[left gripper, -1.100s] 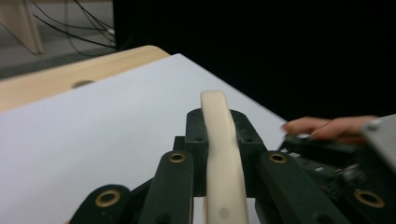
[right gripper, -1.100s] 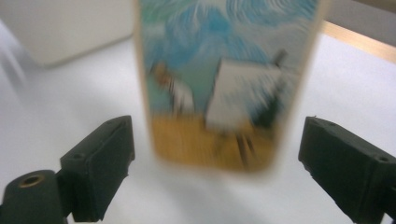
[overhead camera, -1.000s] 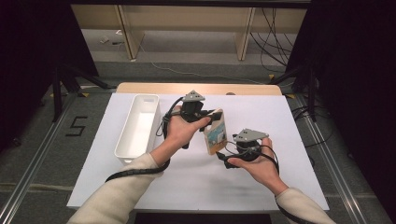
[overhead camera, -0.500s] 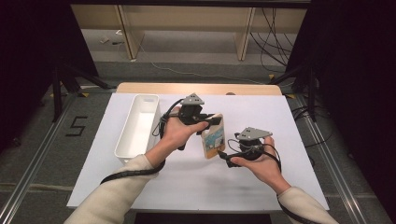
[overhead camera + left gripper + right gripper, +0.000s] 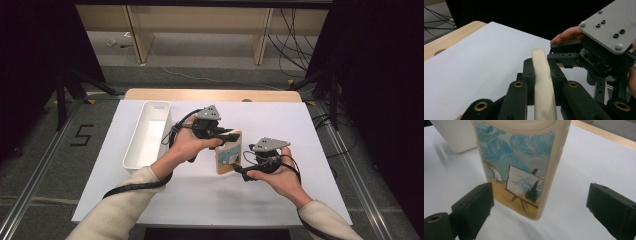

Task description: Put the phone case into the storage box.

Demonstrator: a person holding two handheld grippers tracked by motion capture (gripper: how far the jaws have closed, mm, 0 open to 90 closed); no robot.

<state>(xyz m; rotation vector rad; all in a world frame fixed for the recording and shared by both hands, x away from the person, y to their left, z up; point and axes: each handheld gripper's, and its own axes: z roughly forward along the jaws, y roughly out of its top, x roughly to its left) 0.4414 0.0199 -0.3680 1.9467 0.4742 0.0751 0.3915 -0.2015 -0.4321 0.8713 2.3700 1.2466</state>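
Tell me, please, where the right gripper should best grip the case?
Probably the case's lower half, across its long edges, coming at its painted face: the right gripper's open jaws already flank it, and the left gripper clamps the top end.

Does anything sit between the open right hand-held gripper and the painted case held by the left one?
Nothing visible does. The cream flat case with a painted picture hangs ahead of the right hand-held gripper, between its spread jaws, with bare white table cover around.
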